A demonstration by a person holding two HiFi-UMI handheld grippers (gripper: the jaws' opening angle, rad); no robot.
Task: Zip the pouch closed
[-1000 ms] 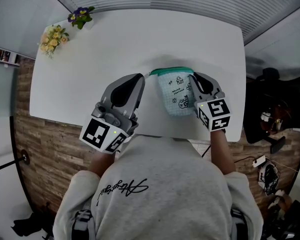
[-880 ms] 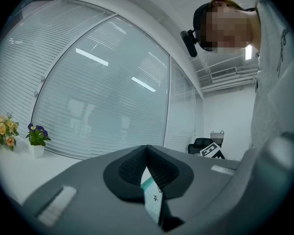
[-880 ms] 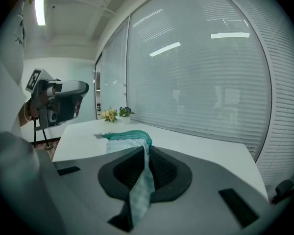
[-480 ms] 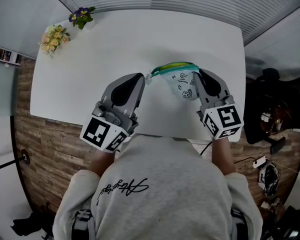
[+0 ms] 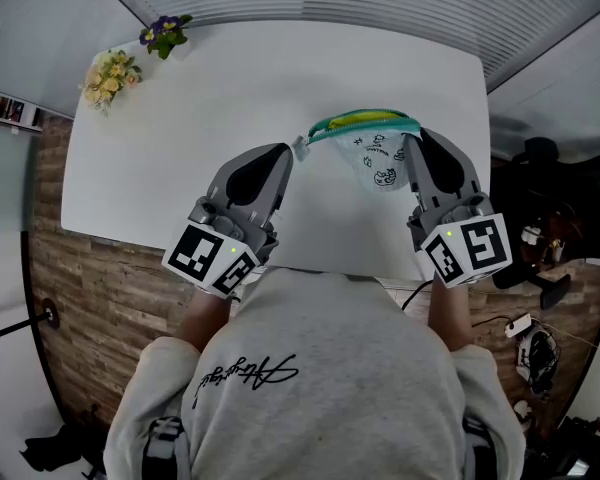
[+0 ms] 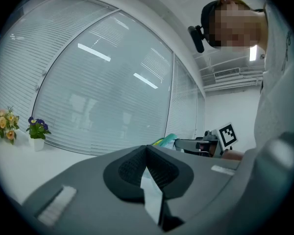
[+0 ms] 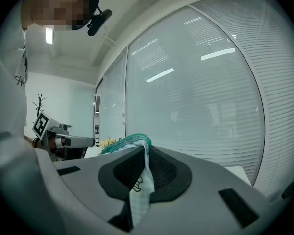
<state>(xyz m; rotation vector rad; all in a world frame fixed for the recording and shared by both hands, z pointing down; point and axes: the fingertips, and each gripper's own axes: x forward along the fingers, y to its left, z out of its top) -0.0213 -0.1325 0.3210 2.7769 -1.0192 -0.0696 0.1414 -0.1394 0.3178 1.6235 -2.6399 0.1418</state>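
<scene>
The pouch (image 5: 372, 154), light soft cloth that sags, is held above the table (image 5: 180, 138), with the left fingers (image 5: 270, 168) clenched on its zip-end tab and the right fingers (image 5: 432, 163) clenched on the opposite edge, where tautness is judged best kept.

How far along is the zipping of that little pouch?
Done: both ends are gripped. The left tongs pinch a pale tab at the left end of the pouch; the right tongs clamp its fabric at the right. In hand: it hangs stretched between them. Left: the green zipper seems to gape, showing yellow inside, so the closing pull looks yet to come.
</scene>
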